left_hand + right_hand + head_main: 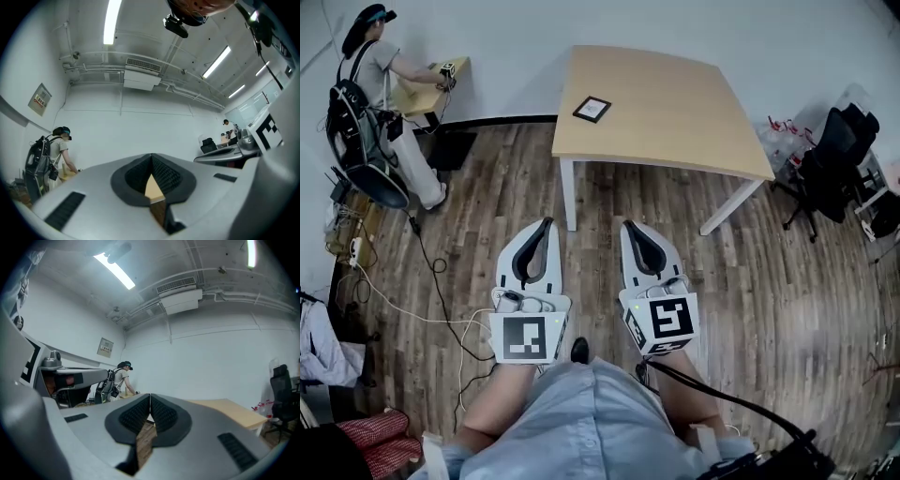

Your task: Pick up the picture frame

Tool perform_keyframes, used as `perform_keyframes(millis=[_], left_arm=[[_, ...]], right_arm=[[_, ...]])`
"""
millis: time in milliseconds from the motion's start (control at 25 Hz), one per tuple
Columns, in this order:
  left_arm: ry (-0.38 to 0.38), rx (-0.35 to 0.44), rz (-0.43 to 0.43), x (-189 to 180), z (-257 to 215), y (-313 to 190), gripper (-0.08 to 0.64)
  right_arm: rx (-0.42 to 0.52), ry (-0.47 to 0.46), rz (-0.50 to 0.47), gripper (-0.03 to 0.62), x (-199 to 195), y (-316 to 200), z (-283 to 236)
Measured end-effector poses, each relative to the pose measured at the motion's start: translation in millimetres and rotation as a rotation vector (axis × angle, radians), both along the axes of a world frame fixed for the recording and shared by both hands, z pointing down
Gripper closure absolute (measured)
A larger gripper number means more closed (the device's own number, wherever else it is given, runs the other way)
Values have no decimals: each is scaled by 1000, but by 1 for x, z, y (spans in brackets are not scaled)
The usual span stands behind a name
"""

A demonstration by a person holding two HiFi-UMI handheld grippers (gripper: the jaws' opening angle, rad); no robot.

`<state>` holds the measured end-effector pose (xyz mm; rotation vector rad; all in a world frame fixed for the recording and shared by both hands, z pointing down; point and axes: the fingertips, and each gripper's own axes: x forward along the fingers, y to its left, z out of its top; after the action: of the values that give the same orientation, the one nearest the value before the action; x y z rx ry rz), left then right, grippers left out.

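The picture frame (592,109) lies flat on the table (694,103) near its left edge, its picture too small to make out. Short of the table, the left gripper (547,225) and right gripper (629,227) are both pressed together, empty.

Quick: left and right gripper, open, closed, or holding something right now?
Left gripper: jaws closed, nothing between them.
Right gripper: jaws closed, nothing between them.

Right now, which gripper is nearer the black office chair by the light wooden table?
Right. The right gripper sits left of the black office chair; the left gripper is farther left.
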<state>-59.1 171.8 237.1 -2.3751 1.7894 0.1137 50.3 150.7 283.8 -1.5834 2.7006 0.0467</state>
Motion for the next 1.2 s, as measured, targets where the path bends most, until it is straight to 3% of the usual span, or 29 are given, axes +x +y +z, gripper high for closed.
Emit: perform_keyframes(millis=[200, 520, 800, 1080, 1200], left_arm=[[-17, -6, 14, -13, 8, -53, 558], [-52, -39, 30, -18, 23, -97, 558], [-14, -83, 7, -8, 30, -174, 558], [-70, -111, -36, -5, 36, -254, 560], [-49, -113, -62, -2, 31, -284, 558]], right_arm=[[-14, 18, 21, 591, -8, -46, 5], [-49, 28, 42, 591, -8, -87, 19], [-78, 23, 32, 591, 4, -164, 35], [-113, 17, -28, 589, 6, -255, 43], [-109, 24, -50, 591, 7, -292, 40]])
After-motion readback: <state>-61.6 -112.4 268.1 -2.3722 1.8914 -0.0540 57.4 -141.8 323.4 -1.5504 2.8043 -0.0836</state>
